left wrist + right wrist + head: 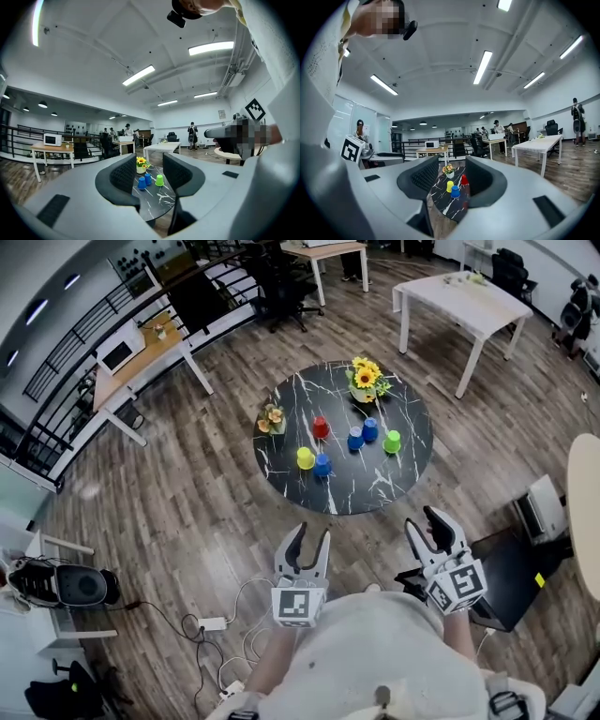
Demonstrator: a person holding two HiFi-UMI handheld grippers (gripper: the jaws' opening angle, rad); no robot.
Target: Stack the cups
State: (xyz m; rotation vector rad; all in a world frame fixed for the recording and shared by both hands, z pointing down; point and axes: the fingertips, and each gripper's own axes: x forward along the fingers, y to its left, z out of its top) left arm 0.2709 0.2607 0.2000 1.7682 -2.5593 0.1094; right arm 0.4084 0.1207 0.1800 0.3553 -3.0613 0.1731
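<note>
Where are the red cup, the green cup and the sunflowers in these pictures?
red cup (321, 427): head view, middle of its body.
green cup (392, 441): head view, middle of its body.
sunflowers (366, 378): head view, on the yellow blooms.

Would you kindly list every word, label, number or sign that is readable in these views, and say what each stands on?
No readable words or numbers.
Left gripper: its cube bears a black-and-white square marker, no letters.
Right gripper: its cube bears the same kind.
Wall plaque: too small to read.
</note>
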